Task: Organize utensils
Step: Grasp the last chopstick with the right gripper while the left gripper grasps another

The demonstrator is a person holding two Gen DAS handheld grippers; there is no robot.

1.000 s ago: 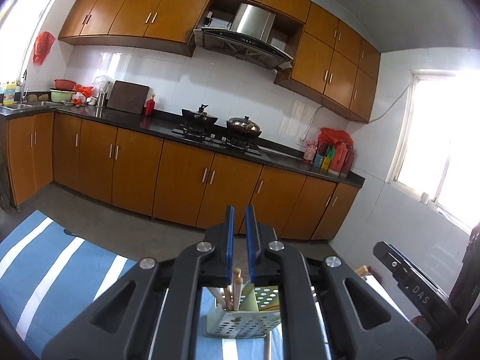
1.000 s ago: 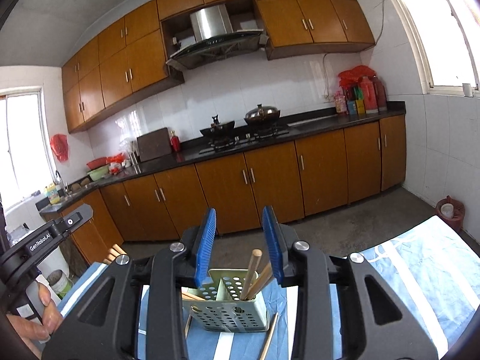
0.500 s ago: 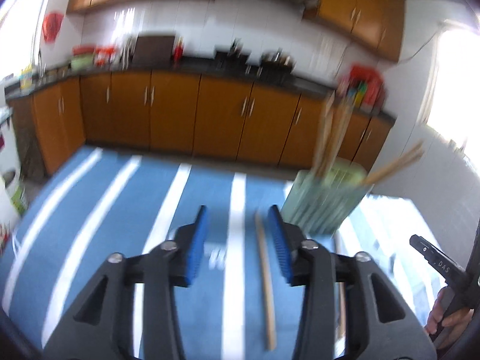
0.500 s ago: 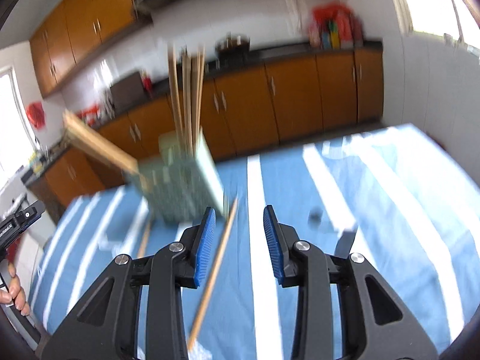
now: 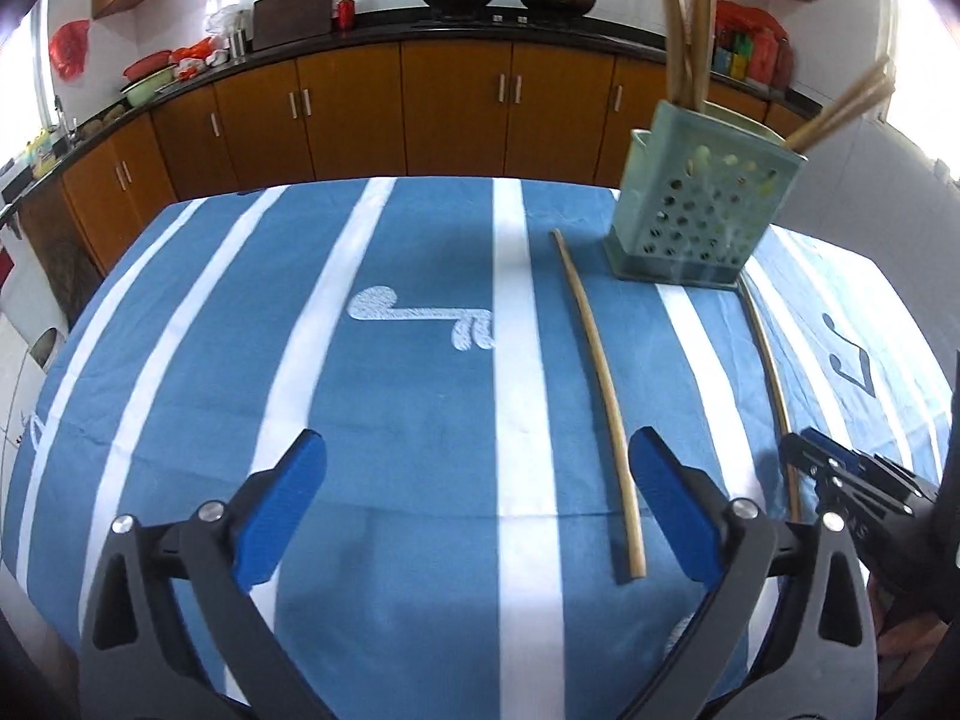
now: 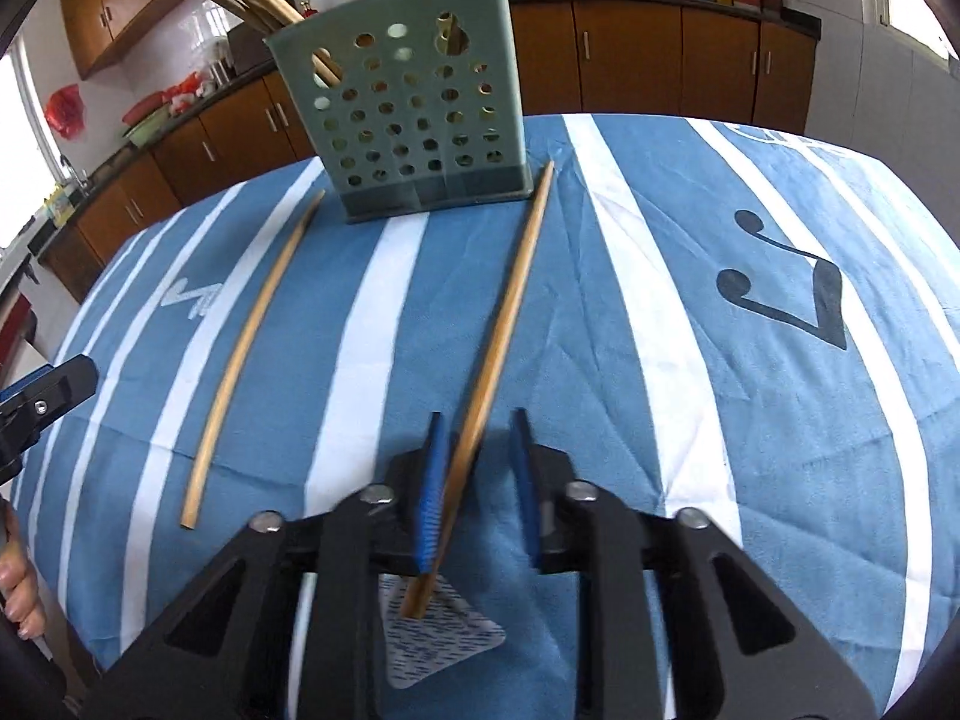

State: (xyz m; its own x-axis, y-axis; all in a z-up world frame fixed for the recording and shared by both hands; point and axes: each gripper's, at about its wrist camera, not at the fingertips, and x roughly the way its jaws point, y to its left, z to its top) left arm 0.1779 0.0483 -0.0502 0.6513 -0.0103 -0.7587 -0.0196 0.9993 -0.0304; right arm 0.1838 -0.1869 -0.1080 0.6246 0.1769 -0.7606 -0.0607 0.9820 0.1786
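Right gripper [image 6: 474, 474] has its jaws nearly shut around the near end of one chopstick [image 6: 510, 300] lying beside the green holder [image 6: 408, 120], while left gripper [image 5: 474, 516] opens wide over the other chopstick [image 5: 600, 384], ready to pick it up.

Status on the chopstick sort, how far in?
Done: several stored chopsticks stand in the green holder. In hand: the right claw is shut on one loose chopstick lying on the cloth, not yet lifted. The left claw, jaws opening, hovers over the second loose chopstick, not gripping. Left: both into the holder.
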